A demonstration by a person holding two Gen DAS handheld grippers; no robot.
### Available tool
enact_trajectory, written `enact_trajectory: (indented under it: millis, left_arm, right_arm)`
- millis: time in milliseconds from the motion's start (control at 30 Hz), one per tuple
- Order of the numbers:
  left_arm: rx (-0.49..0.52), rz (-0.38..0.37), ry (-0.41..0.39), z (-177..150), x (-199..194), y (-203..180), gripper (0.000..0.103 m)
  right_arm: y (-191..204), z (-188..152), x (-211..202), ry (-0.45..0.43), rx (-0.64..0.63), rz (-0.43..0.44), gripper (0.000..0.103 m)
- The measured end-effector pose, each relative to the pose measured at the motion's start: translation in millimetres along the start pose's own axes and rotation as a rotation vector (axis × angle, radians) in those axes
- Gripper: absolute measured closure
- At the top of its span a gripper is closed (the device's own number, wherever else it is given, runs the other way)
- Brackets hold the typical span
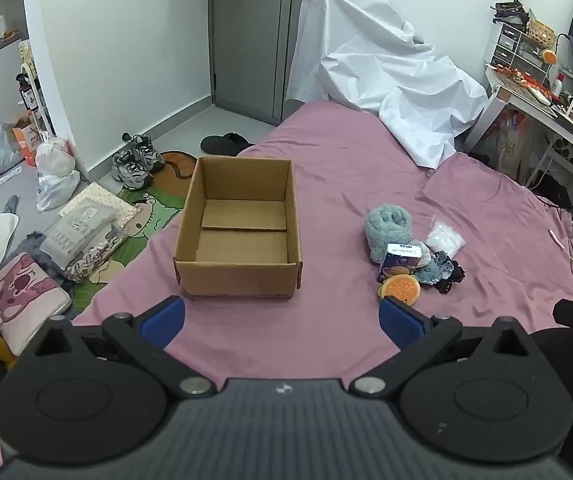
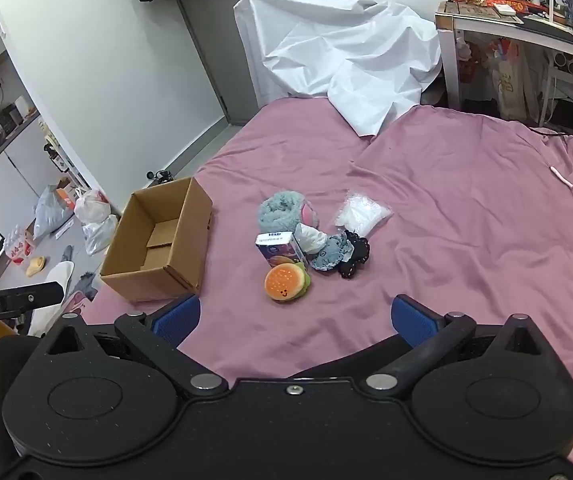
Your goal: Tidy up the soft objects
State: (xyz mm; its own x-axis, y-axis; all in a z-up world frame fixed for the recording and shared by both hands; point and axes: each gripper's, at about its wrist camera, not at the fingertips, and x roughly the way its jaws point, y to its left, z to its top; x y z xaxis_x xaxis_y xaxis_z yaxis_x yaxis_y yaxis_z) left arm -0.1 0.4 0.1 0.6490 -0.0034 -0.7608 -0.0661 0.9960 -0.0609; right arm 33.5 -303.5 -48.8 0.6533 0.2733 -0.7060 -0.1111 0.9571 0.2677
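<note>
The pink bedsheet (image 1: 326, 184) spreads wide and mostly bare: a broad open band lies between both grippers and the objects, and another stretches behind the pile toward the crumpled white plastic sheet (image 1: 386, 80) at the far end. The bed's left edge drops to a cluttered floor just beside the open brown cardboard box (image 1: 238, 236), which sits near that edge with its flaps tucked down inside. Nothing lies in the box; only its folded bottom flaps show.

Well apart from the box, toward the right, the soft things cluster together: a rolled grey-green fluffy towel (image 1: 388, 230) at the back, a small purple and white tissue box (image 1: 400, 262) touching its front, an orange burger-shaped plush (image 1: 400, 288) just in front of that, a blue-grey knitted cloth (image 2: 332, 254) and a black lace scrunchie (image 2: 356, 258) touching on the right, and a clear plastic bag of white filling (image 2: 362, 210) just behind them.

The left gripper (image 1: 282, 320) hovers over bare sheet facing the box, its blue pads (image 1: 164, 318) spread wide with nothing between them. The right gripper (image 2: 294, 318) hovers in front of the burger plush, jaws likewise wide apart and holding nothing.
</note>
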Motion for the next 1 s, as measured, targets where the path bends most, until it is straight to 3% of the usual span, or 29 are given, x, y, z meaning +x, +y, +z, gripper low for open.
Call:
enact_trajectory:
  millis: [1000]
  left_arm:
    - [0.015, 0.019, -0.004, -3.1, 0.6, 0.2, 0.001]
  right_arm:
    - [8.0, 3.1, -4.9, 0.001, -0.041, -0.014, 0.000]
